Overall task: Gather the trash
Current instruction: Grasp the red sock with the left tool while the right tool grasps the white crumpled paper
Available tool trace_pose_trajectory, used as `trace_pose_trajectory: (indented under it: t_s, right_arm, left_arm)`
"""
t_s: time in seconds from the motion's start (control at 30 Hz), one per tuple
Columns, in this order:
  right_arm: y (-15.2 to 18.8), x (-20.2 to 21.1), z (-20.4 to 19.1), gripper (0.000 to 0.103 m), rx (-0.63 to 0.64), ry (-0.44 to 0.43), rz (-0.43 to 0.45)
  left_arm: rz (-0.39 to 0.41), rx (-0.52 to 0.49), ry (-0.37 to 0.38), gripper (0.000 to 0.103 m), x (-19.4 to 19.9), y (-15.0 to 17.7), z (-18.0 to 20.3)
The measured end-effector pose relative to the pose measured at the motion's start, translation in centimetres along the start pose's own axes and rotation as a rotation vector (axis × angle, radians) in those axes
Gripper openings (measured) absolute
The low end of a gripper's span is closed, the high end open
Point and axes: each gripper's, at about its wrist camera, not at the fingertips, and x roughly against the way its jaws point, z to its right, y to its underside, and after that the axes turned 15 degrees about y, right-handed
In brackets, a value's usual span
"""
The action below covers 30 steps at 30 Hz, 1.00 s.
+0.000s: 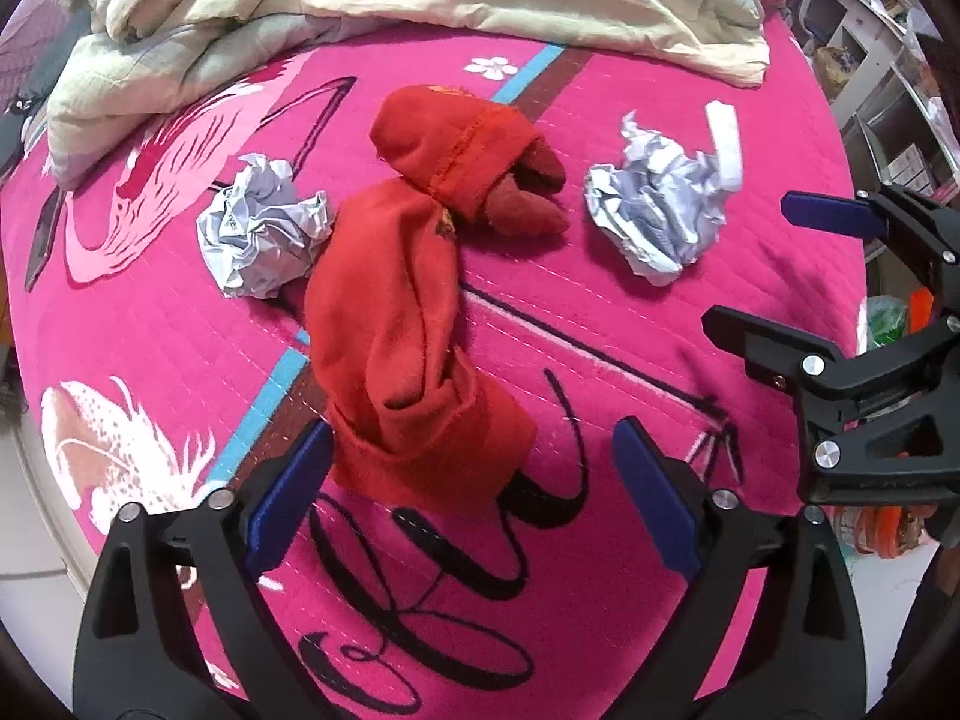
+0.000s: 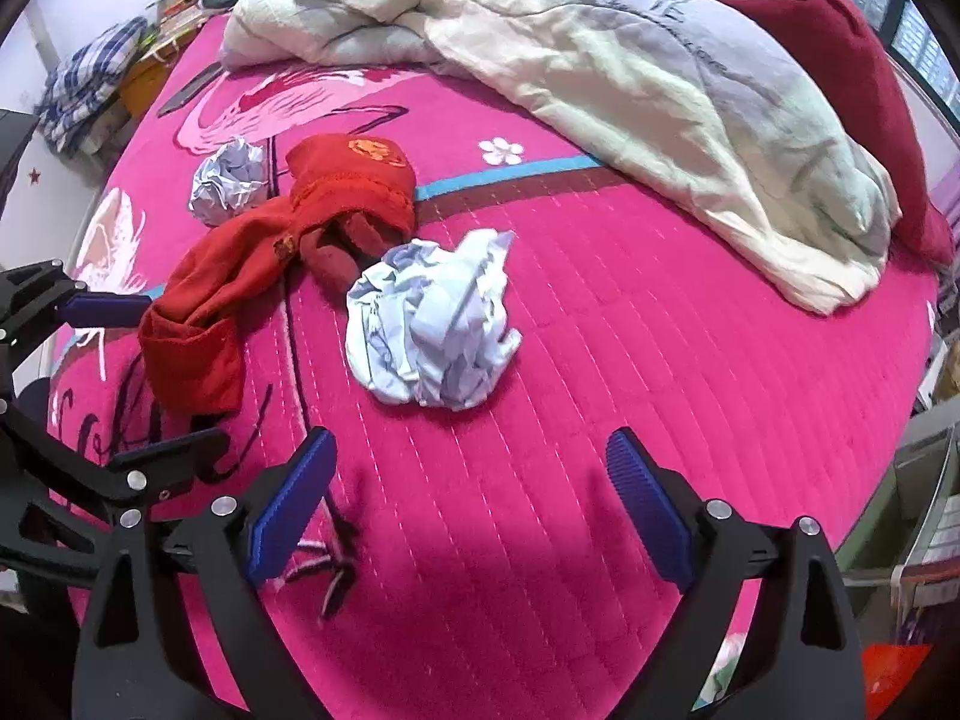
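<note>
Two crumpled paper balls are lying on the pink bedspread [image 2: 600, 360], one on each side of the red socks [image 1: 408, 324]: the larger paper ball [image 2: 432, 324] is sitting just ahead of the right tongs [image 2: 471, 510], while the smaller paper ball [image 1: 261, 228] is resting to the left, touching the socks. Both the right tongs and the left tongs [image 1: 474, 498] are standing wide open and gripping nothing. The step in hand is probably closing on the larger ball. Doing it well means bringing the right tongs forward and down so the pads are straddling the ball's middle, pressing lightly into the soft bedding, and keeping clear of the socks, which are cloth rather than trash. The rumpled quilt [image 2: 630, 96] is lying well beyond, at the far side.
</note>
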Motion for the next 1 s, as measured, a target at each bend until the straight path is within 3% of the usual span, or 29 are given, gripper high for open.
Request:
trace_pose_trajectory:
  t_s: [0.3,0.43,0.63,0.7,0.73,0.77,0.8,0.83,0.87,1.0]
  right_arm:
    - [-2.2,-2.1,-1.5,0.09,0.094,-0.008,-0.002]
    - [-3.2,-3.4,-1.4,0.09,0.089,-0.036,-0.014]
    - [-4.0,-5.7,-1.4,0.09,0.072,-0.041,-0.043]
    - [-3.8,-5.9,-1.8,0.089,0.08,-0.018,-0.028]
    - [-3.7,-5.7,-2.0,0.086,0.079,-0.008,-0.016]
    - [-3.6,-5.5,-2.1,0.07,0.078,-0.015,-0.008]
    - [-3.5,-4.9,-2.3,0.048,0.078,-0.032,0.002]
    - [-3.3,-4.2,-2.4,0.042,0.076,-0.032,0.013]
    - [-3.1,-3.8,-2.4,0.041,0.073,-0.026,0.016]
    - [-1.3,-1.8,-1.8,0.04,0.037,-0.018,0.021]
  left_arm:
    - [-0.035,0.014,0.005,0.097,-2.0,-1.2,-2.0]
    - [-0.034,-0.01,-0.043,0.097,-3.5,-2.3,-2.6]
    - [0.0,0.018,-0.019,0.097,-4.2,-2.7,-3.3]
    - [0.002,0.007,-0.008,0.089,-4.1,-2.7,-3.1]
    - [0.003,-0.001,-0.004,0.08,-3.9,-2.6,-2.9]
    - [0.006,-0.017,0.002,0.064,-3.6,-2.4,-2.3]
    - [0.009,-0.032,0.003,0.055,-3.4,-2.2,-1.7]
    - [0.012,-0.047,-0.01,0.032,-3.1,-1.8,-1.0]
    - [0.008,-0.057,-0.02,0.023,-2.8,-1.5,-0.4]
    - [-0.002,-0.07,-0.027,0.021,-2.3,-0.3,0.8]
